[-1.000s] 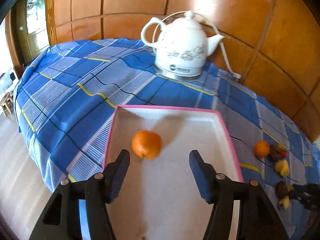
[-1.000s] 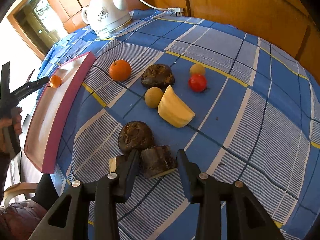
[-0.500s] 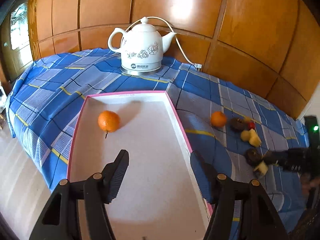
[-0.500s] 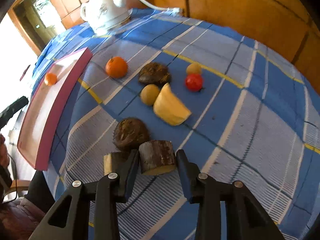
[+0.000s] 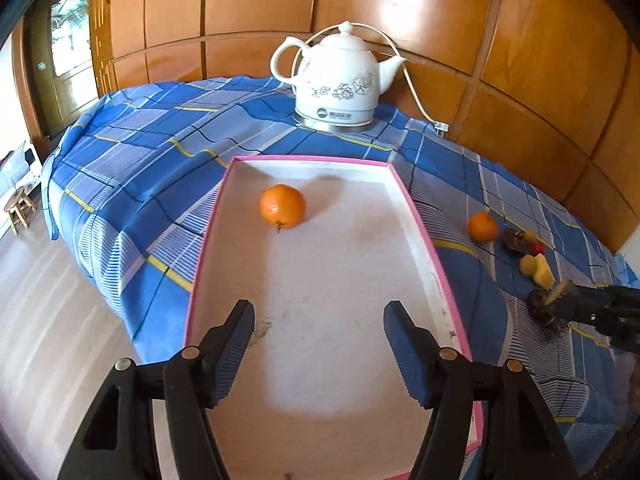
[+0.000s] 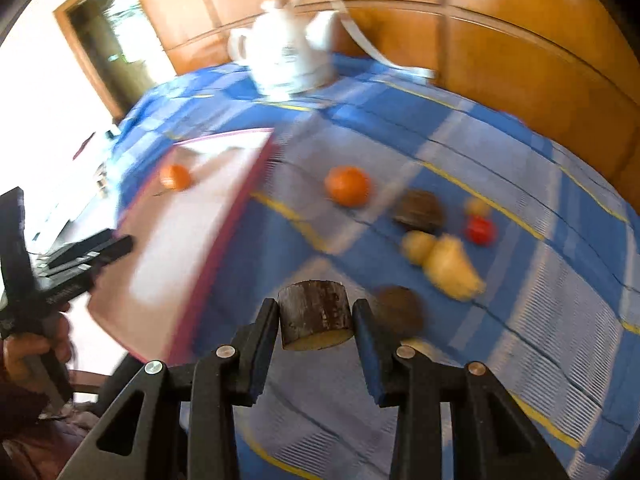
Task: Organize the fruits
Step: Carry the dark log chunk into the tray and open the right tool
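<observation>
Brown chunk [image 6: 316, 314] now lifted clear of the worktop [image 6: 520, 320], clamped in the right hand-held gripper [image 6: 314, 320] and headed toward the tray [image 5: 416, 216]; left hand-held gripper [image 5: 319, 344] has just widened, empty, over the tray, orange [image 5: 282, 206] already inside.

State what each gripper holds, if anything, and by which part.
Right gripper: a dark brown cut chunk, pinched across its rounded sides. Left gripper: nothing; its jaws have just been opening.
</observation>
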The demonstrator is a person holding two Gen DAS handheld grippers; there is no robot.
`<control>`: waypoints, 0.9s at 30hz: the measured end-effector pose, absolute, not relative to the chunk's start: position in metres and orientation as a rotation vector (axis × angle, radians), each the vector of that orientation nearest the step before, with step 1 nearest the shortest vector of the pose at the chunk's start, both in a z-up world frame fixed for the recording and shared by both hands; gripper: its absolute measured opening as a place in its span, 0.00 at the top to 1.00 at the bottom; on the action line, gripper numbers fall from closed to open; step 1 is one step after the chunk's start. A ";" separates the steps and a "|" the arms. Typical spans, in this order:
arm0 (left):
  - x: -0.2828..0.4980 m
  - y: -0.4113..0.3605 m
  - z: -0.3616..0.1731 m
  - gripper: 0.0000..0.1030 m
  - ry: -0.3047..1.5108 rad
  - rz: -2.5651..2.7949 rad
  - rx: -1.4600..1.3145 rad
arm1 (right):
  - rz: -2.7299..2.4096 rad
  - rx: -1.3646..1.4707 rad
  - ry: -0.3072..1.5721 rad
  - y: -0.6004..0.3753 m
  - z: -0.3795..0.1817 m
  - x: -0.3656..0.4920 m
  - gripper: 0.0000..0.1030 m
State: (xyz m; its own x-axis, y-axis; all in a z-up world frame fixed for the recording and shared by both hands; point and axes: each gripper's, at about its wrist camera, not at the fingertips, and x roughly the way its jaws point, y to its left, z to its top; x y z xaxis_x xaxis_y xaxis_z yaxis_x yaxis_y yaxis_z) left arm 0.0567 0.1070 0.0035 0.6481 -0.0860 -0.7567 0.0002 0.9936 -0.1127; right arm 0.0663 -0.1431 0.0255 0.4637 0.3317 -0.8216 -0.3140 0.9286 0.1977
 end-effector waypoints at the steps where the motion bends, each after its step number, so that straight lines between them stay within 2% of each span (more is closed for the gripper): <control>1: 0.055 0.109 0.003 0.34 0.864 -0.047 -0.105 | 0.422 0.019 1.011 -0.132 0.026 0.068 0.63; 15: 0.049 0.127 0.001 0.34 0.866 -0.026 -0.150 | 0.536 0.004 1.056 -0.007 0.009 0.120 0.62; 27: 0.049 0.126 -0.004 0.34 0.875 -0.041 -0.160 | 0.436 0.049 1.025 -0.031 0.006 0.119 0.60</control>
